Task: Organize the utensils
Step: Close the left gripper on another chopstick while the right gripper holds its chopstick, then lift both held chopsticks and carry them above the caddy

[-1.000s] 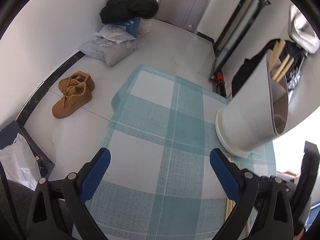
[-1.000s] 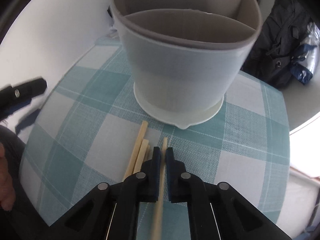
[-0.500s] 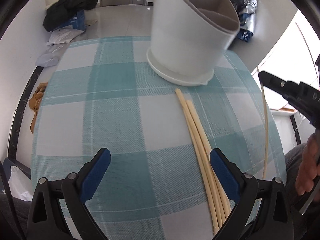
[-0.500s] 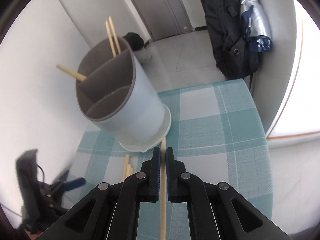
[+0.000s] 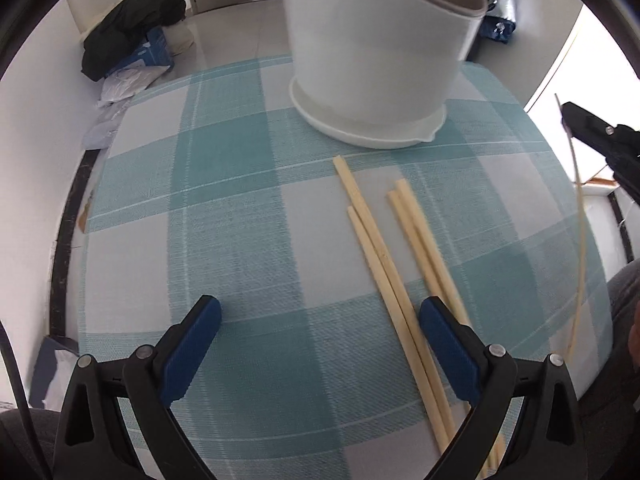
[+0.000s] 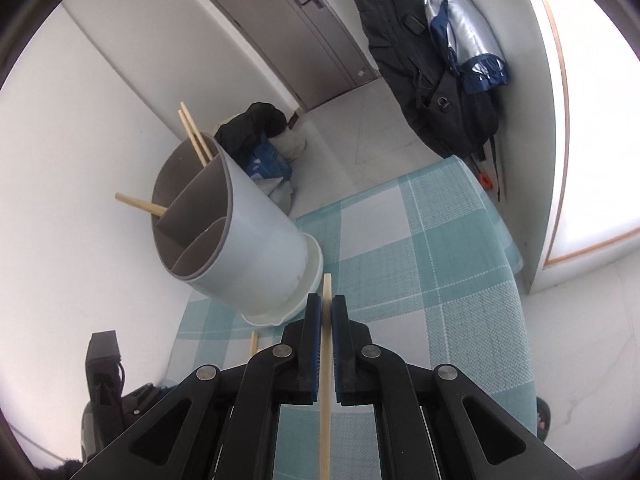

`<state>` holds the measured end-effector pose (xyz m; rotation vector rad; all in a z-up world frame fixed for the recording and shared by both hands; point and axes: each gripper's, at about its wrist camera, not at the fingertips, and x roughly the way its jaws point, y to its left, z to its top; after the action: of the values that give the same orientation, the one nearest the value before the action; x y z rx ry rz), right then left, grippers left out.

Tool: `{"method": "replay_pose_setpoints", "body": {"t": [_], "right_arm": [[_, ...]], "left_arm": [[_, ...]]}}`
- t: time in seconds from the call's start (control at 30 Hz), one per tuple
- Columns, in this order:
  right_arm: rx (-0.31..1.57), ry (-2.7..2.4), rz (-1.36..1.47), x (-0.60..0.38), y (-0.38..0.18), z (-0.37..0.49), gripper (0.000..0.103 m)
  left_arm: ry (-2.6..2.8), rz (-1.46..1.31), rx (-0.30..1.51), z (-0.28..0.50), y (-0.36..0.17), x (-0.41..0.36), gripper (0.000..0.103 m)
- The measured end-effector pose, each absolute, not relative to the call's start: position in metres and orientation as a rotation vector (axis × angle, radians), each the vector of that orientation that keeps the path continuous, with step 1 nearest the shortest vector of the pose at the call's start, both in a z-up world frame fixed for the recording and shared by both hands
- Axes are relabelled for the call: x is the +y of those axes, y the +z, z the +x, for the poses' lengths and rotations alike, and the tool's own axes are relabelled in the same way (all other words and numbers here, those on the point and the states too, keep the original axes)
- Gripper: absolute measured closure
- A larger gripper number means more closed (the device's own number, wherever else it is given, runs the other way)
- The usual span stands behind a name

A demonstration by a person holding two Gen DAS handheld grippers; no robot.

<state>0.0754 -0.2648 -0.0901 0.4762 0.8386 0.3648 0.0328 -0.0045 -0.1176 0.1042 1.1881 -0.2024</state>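
Observation:
A white utensil holder (image 5: 372,52) with grey dividers stands on the teal checked tablecloth (image 5: 240,208); it also shows in the right wrist view (image 6: 240,232) with three chopsticks (image 6: 194,136) in its far compartments. Several loose chopsticks (image 5: 392,264) lie in front of it. My left gripper (image 5: 320,340) is open and empty, low over the cloth, its right finger beside the loose chopsticks. My right gripper (image 6: 326,308) is shut on a single chopstick (image 6: 325,380), held above the table to the right of the holder; it shows at the right edge of the left wrist view (image 5: 592,132).
The table is small and round, with its edge close on every side. On the floor beyond lie a black jacket (image 5: 132,32) and bags. Dark coats and an umbrella (image 6: 460,40) hang by the door. A person's knee (image 5: 624,300) is at the right.
My right gripper has lifted higher with the chopstick and the holder now sits lower left in its view. My left gripper has moved closer to the loose chopsticks, staying open.

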Motion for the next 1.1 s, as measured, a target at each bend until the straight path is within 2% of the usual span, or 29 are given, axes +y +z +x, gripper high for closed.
{"method": "replay_pose_setpoints", "body": {"t": [0.37, 0.67, 0.7, 0.73, 0.8, 0.87, 0.93, 1.0, 1.1], "right_arm": [[0.834, 0.374, 0.472, -0.262, -0.089, 0.079, 0.099], [0.819, 0.39, 0.466, -0.26, -0.084, 0.079, 0.099], [0.818, 0.389, 0.468, -0.26, -0.084, 0.078, 0.099], [0.817, 0.389, 0.471, -0.261, -0.084, 0.078, 0.099], [0.816, 0.387, 0.478, -0.263, -0.084, 0.078, 0.099], [0.814, 0.387, 0.483, -0.264, -0.084, 0.078, 0.099], [0.812, 0.387, 0.485, -0.264, -0.083, 0.079, 0.099], [0.811, 0.39, 0.484, -0.263, -0.083, 0.079, 0.099], [0.805, 0.391, 0.47, -0.261, -0.082, 0.078, 0.099]], "left_arm": [[-0.117, 0.008, 1.219, 0.067, -0.12, 0.02, 0.006], [-0.064, 0.032, 1.181, 0.091, -0.119, 0.002, 0.006], [-0.065, 0.034, 1.176, 0.093, -0.119, 0.004, 0.011], [-0.066, 0.04, 1.172, 0.094, -0.119, 0.004, 0.022], [-0.068, 0.051, 1.191, 0.094, -0.121, 0.002, 0.039], [-0.071, 0.023, 1.194, 0.094, -0.119, 0.004, 0.052], [-0.068, 0.026, 1.195, 0.093, -0.115, 0.002, 0.082], [-0.08, 0.007, 1.209, 0.098, -0.114, 0.002, 0.096], [-0.089, -0.065, 1.213, 0.099, -0.113, 0.004, 0.1]]}}
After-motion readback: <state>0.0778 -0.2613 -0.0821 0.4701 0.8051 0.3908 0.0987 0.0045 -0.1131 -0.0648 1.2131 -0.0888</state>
